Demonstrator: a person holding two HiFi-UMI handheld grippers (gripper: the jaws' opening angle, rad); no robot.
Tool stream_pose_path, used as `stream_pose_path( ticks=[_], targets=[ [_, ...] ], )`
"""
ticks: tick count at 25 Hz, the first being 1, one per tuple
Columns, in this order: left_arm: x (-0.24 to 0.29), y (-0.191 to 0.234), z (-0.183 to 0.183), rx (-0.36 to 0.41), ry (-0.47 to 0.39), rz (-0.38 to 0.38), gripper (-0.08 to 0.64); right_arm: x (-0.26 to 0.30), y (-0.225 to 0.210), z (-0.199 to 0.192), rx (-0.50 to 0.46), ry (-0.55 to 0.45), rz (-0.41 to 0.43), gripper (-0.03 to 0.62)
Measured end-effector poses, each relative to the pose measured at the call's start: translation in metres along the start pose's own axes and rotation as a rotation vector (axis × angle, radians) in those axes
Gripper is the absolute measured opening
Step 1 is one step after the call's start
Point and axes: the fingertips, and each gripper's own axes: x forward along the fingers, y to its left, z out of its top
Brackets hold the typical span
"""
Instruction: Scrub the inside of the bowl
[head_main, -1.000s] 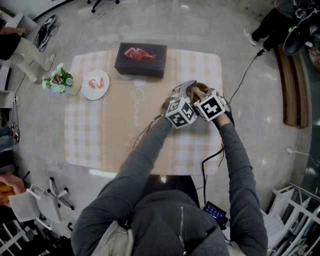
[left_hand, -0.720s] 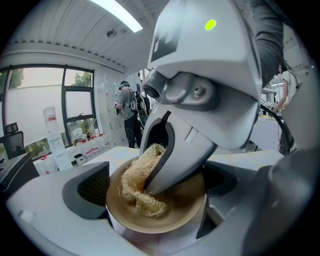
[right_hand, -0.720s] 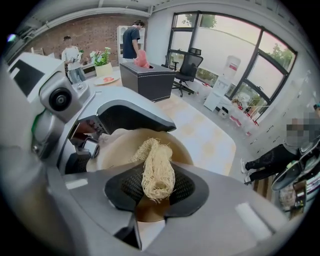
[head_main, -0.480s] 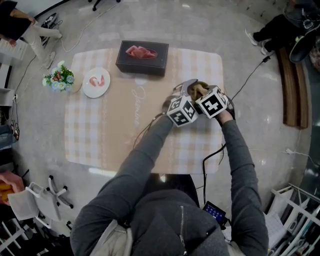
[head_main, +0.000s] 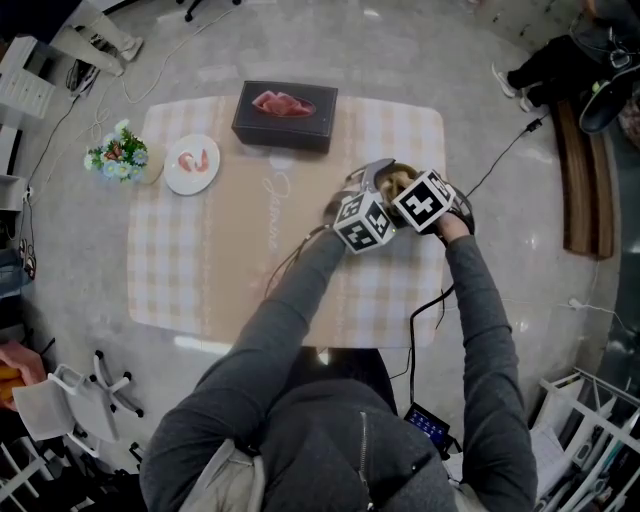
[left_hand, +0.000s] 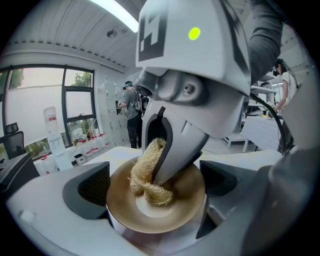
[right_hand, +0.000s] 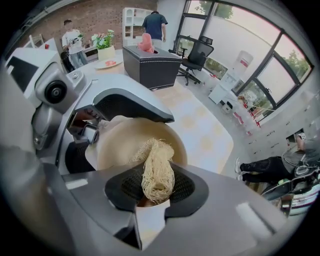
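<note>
A tan bowl (left_hand: 172, 220) sits tilted between my left gripper's (left_hand: 156, 184) jaws, which are shut on its rim. In the right gripper view the same bowl (right_hand: 120, 147) faces me. A pale fibrous scrubber (right_hand: 158, 172) is pinched in my right gripper (right_hand: 157, 194), which is shut on it. The scrubber's (left_hand: 146, 176) loose end presses against the bowl's inner bottom. From the head view both grippers meet above the table's right part: left gripper (head_main: 366, 198), right gripper (head_main: 402, 192), with the bowl (head_main: 383, 176) mostly hidden behind their marker cubes.
A checked cloth covers the table (head_main: 200, 270). A black box (head_main: 285, 117) with pink meat stands at the far edge. A white plate (head_main: 191, 165) with shrimp and a small flower pot (head_main: 120, 158) are at the far left. A cable (head_main: 430, 305) trails off the right edge.
My right gripper with the scrubber has shifted slightly right over the bowl. The left gripper and bowl stay put. A person at the top left has walked out of view.
</note>
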Motion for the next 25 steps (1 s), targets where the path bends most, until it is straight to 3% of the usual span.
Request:
stream_pose_path(
  ticks=[6, 14, 25],
  targets=[
    [0.0, 0.001, 0.0, 0.001, -0.001, 0.004, 0.556, -0.004, 0.005, -0.012, -0.033, 0.136, 0.086, 0.087],
    [0.001, 0.001, 0.0, 0.002, 0.002, 0.003, 0.557, -0.005, 0.011, -0.014, -0.015, 0.152, 0.169, 0.087],
    [0.001, 0.001, -0.002, 0.003, 0.003, -0.001, 0.556, -0.013, 0.029, -0.007, 0.197, 0.062, 0.406, 0.087]
  ],
)
